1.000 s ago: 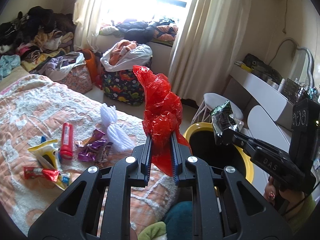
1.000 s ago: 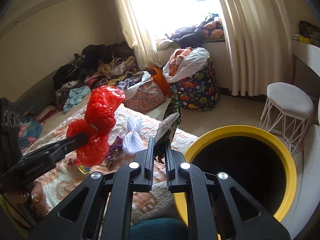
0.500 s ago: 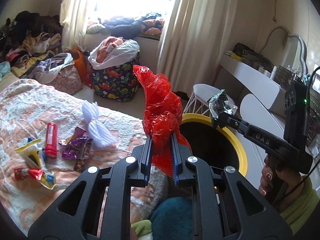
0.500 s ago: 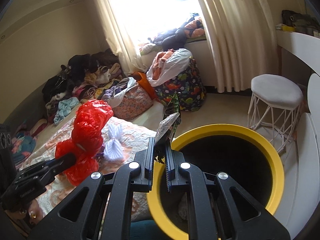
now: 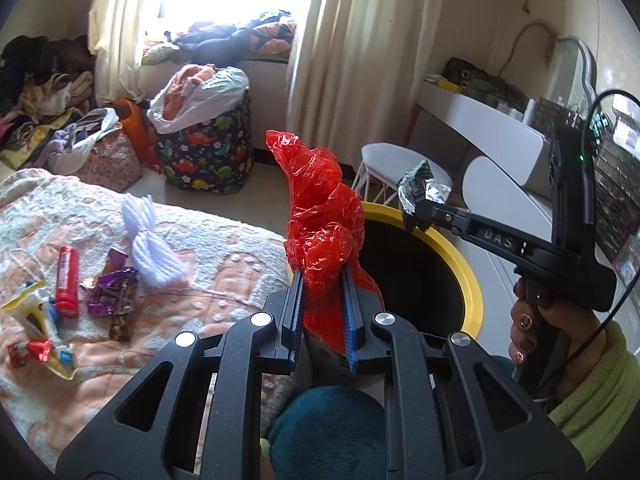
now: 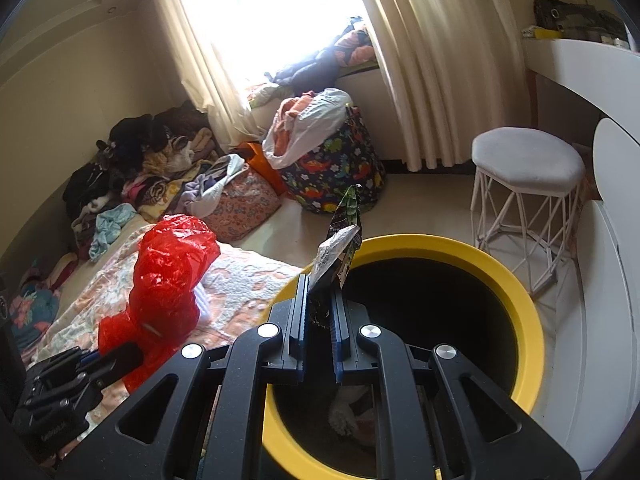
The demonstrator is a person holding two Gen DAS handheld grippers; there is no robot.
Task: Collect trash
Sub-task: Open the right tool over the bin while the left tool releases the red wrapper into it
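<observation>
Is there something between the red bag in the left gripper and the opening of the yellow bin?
Nothing visible. The red bag sits beside the open bin, whose mouth has no lid or cover.

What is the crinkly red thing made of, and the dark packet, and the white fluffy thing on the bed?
The red bag looks like thin plastic film: glossy, see-through and creased. The dark packet seems to be foil-lined plastic, since its torn inner side shines silver. The white fluffy bundle looks like yarn, with soft matte strands pinched in the middle, though it could be another fibre.
</observation>
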